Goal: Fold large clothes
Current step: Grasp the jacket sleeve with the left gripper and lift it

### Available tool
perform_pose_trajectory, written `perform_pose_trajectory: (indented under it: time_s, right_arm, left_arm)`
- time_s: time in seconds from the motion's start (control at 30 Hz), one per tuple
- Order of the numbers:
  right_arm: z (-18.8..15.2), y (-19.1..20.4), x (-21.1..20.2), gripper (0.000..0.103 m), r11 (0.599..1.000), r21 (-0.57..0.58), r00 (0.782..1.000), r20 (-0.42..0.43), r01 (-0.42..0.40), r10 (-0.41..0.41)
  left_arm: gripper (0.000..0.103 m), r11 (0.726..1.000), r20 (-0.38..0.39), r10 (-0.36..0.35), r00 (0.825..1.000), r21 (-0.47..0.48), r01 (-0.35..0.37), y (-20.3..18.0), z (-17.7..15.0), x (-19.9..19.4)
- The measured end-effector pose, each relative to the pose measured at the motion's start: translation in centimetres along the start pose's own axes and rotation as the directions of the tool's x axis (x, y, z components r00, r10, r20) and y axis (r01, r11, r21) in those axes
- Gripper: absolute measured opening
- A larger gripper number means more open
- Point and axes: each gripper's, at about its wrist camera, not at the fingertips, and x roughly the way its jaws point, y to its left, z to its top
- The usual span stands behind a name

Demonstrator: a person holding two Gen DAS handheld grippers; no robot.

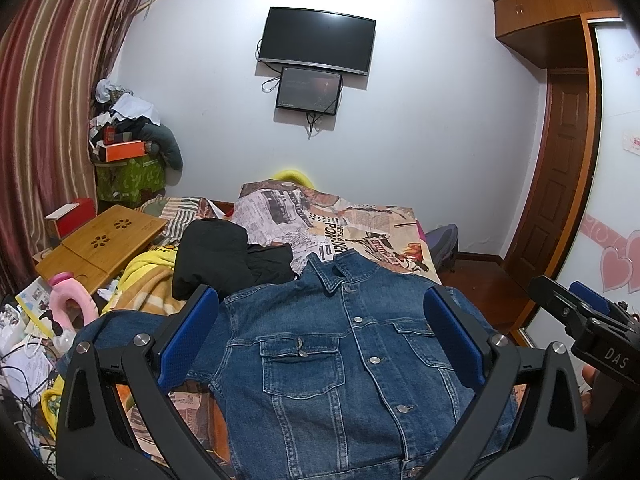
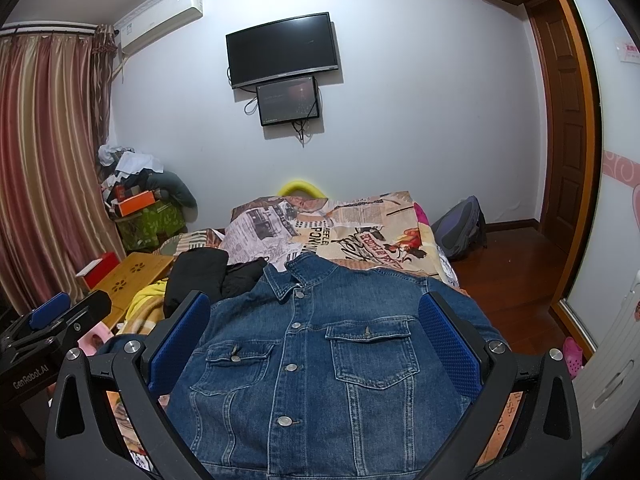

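Note:
A blue denim jacket (image 1: pixel 320 360) lies front side up on the bed, buttoned, collar pointing away from me; it also fills the lower middle of the right wrist view (image 2: pixel 320 360). My left gripper (image 1: pixel 320 320) hovers open above the jacket's chest, its blue pads wide apart and holding nothing. My right gripper (image 2: pixel 316 320) is likewise open over the jacket, nothing between its pads. The right gripper (image 1: pixel 576 312) shows at the right edge of the left wrist view, and the left gripper (image 2: pixel 64 316) at the left edge of the right wrist view.
A newspaper-print bedsheet (image 1: pixel 380 228) covers the bed. Black clothes (image 1: pixel 224 256) lie left of the collar, beside a yellow blanket (image 1: pixel 148 276) and a bamboo lap table (image 1: pixel 100 240). A backpack (image 2: pixel 460 228) sits on the wood floor at right. Clutter piles at the left.

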Motion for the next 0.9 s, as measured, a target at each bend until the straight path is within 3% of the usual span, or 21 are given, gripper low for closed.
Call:
perform_pose_trajectory:
  time_s: [0.23, 0.33, 0.5, 0.67, 0.8, 0.9]
  right_arm:
    - [-0.1, 0.2, 0.9, 0.103, 1.000, -0.006, 1.000, -0.012, 0.014, -0.014]
    - [-0.2, 0.0, 1.5, 0.103, 1.000, -0.007, 0.999, -0.022, 0.026, -0.027]
    - [-0.3, -0.3, 3.9, 0.103, 0.998, -0.018, 0.996, -0.066, 0.060, -0.061]
    - [-0.6, -1.2, 7.2, 0.103, 0.997, -0.007, 0.988, -0.138, 0.073, -0.073]
    - [-0.7, -2.0, 9.3, 0.103, 0.996, -0.002, 0.980, -0.179, 0.087, -0.086]
    - [-0.7, -2.2, 10.6, 0.103, 0.996, -0.005, 0.972, -0.214, 0.093, -0.092]
  left_arm:
    - [0.103, 0.998, 0.001, 0.065, 0.998, -0.026, -0.065, 3.0, 0.9, 1.4]
    - [0.103, 0.986, 0.002, 0.157, 0.988, -0.064, -0.156, 6.2, 1.2, 2.4]
    - [0.103, 0.944, -0.062, 0.303, 0.951, -0.117, -0.309, 12.8, 0.7, 5.0]
    - [0.103, 0.859, -0.175, 0.457, 0.872, -0.167, -0.484, 19.4, -1.7, 7.8]
    - [0.103, 0.794, -0.283, 0.486, 0.827, -0.251, -0.553, 24.8, -4.7, 9.5]
    - [0.103, 0.765, -0.360, 0.434, 0.825, -0.336, -0.549, 27.9, -7.0, 10.6]
